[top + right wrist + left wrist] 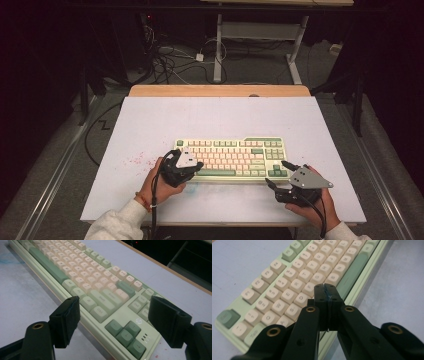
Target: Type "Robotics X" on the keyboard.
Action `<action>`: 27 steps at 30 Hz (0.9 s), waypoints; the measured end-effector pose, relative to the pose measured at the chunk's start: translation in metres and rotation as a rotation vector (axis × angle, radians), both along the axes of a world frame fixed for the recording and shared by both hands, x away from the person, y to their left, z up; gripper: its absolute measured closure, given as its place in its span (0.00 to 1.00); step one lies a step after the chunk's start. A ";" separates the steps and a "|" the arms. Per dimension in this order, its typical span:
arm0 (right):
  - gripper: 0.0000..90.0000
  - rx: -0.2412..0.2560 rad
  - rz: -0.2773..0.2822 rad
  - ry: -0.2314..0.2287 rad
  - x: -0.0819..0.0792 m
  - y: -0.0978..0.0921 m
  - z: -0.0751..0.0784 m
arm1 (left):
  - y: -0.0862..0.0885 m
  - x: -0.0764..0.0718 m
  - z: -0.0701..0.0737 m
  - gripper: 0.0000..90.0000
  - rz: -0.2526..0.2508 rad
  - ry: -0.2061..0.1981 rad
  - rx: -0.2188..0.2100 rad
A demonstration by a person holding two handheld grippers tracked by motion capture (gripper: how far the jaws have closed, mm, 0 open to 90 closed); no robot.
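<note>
A pale green keyboard (235, 156) with cream and green keys lies in the middle of the white table top. My left gripper (200, 165) hovers over the keyboard's (294, 277) left front part, jaws pressed together with nothing between them; in the left gripper view its tip (326, 286) sits over the letter keys near the long green space bar (352, 273). My right gripper (278, 174) is at the keyboard's right front corner, open, its two pads (65, 320) spread either side of the arrow keys (125, 333).
The white table top (150, 125) has a wooden strip (220, 90) along its far edge and faint red specks (134, 161) left of the keyboard. Beyond it stand a desk frame (260, 45) and tangled cables (170, 60) on the floor.
</note>
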State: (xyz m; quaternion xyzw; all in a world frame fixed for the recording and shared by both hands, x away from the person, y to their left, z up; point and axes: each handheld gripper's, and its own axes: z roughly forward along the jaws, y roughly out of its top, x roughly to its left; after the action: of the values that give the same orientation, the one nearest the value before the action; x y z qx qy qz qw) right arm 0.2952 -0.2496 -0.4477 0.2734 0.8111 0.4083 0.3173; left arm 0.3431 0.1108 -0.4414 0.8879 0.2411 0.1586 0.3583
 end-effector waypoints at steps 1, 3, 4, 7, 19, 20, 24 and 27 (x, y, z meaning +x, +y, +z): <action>0.29 -0.001 0.002 0.000 0.000 0.000 0.000 | -0.002 0.001 0.000 0.97 -0.005 0.003 0.000; 0.29 -0.002 0.002 0.002 0.000 0.001 -0.001 | -0.008 0.004 0.000 0.97 -0.007 0.001 0.007; 0.29 -0.002 0.002 0.002 0.000 0.001 -0.001 | -0.011 0.006 0.000 0.97 -0.010 0.004 0.007; 0.29 -0.010 0.004 0.005 0.000 0.001 -0.002 | -0.019 0.010 0.000 0.97 -0.016 0.007 0.007; 0.29 -0.023 0.013 0.011 0.000 0.003 -0.004 | -0.045 0.021 -0.007 0.96 -0.042 0.013 0.060; 0.29 -0.027 0.016 0.013 0.000 0.003 -0.004 | -0.047 0.023 -0.009 0.96 -0.045 0.019 0.064; 0.29 -0.030 0.020 0.015 0.000 0.004 -0.004 | -0.049 0.025 -0.010 0.96 -0.046 0.022 0.075; 0.29 -0.031 0.020 0.016 0.001 0.004 -0.005 | -0.050 0.025 -0.011 0.95 -0.042 0.022 0.080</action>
State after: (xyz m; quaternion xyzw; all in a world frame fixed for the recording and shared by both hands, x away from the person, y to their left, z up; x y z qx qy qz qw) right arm 0.2957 -0.2461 -0.4522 0.2634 0.8225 0.3968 0.3109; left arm 0.3682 0.0610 -0.4525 0.9081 0.2197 0.1506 0.3231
